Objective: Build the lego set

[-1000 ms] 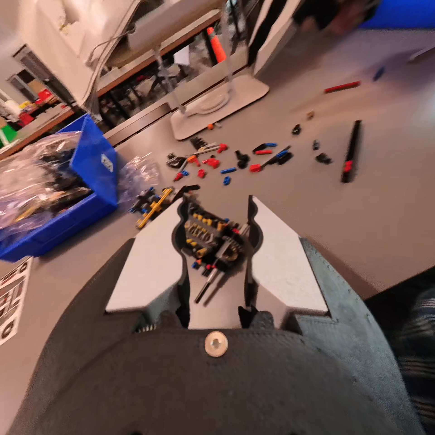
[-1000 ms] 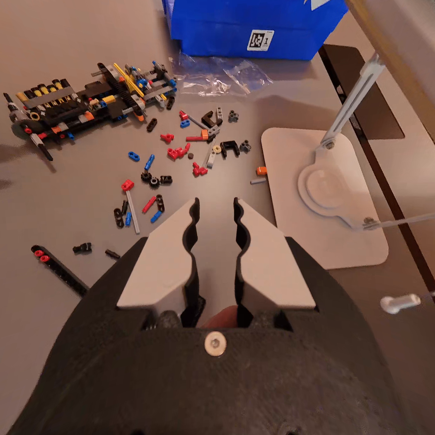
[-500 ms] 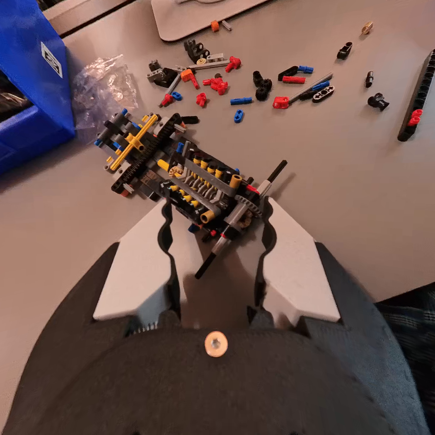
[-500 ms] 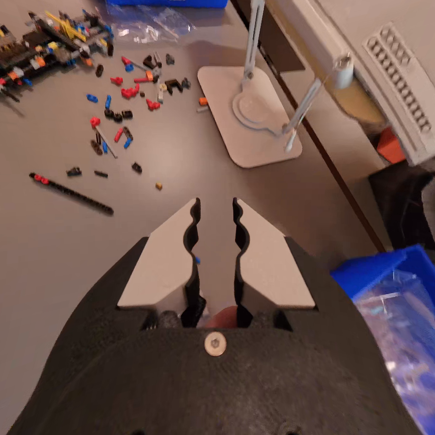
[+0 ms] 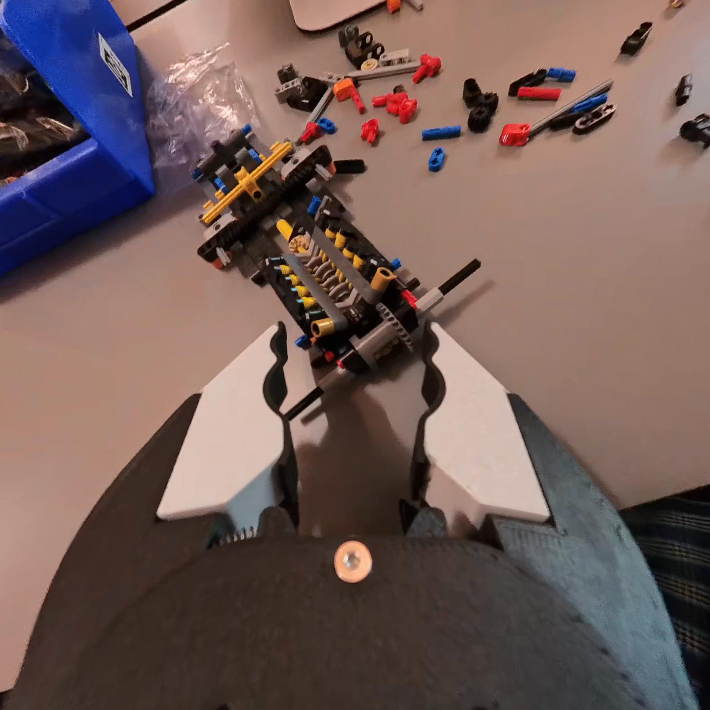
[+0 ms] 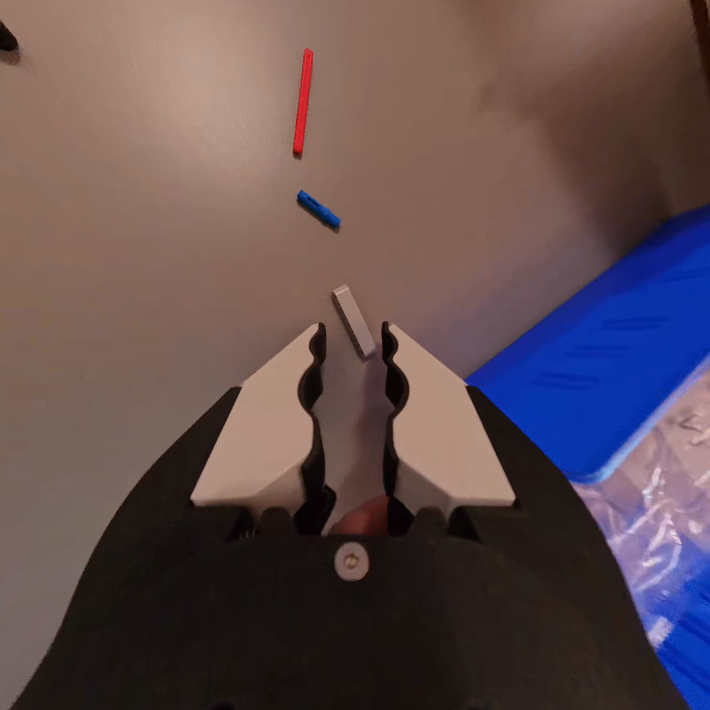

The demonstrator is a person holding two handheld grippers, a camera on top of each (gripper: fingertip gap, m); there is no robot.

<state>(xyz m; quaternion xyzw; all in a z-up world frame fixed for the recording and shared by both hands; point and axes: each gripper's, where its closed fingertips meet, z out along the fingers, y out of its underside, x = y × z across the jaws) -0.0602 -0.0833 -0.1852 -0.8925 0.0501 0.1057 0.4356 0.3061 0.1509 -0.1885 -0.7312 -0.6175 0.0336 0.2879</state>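
With my right gripper (image 6: 353, 326) hovering over the small grey piece (image 6: 353, 324), its jaws stand narrowly apart and hold nothing; the piece lies slantwise on the tabletop (image 6: 153, 230) with its near end between my tips, just beside the right one. If I close as I am, I judge the fingers would catch it across a corner and flick it out or twist it, perhaps toward the blue bin (image 6: 595, 365) on the right. A blue pin (image 6: 319, 207) and a red axle (image 6: 303, 102) lie farther off, clear of the pinch. My left gripper (image 5: 353, 334) is spread wide and empty, straddling the near end of the half-built lego chassis (image 5: 307, 261), which rests on the tabletop beside another blue bin (image 5: 96, 126), with loose parts (image 5: 395, 103) scattered beyond it. Its black axle (image 5: 457, 276) sticks out sideways past both fingers; squeezing carelessly could push that axle or pop the grey gear (image 5: 395, 326).
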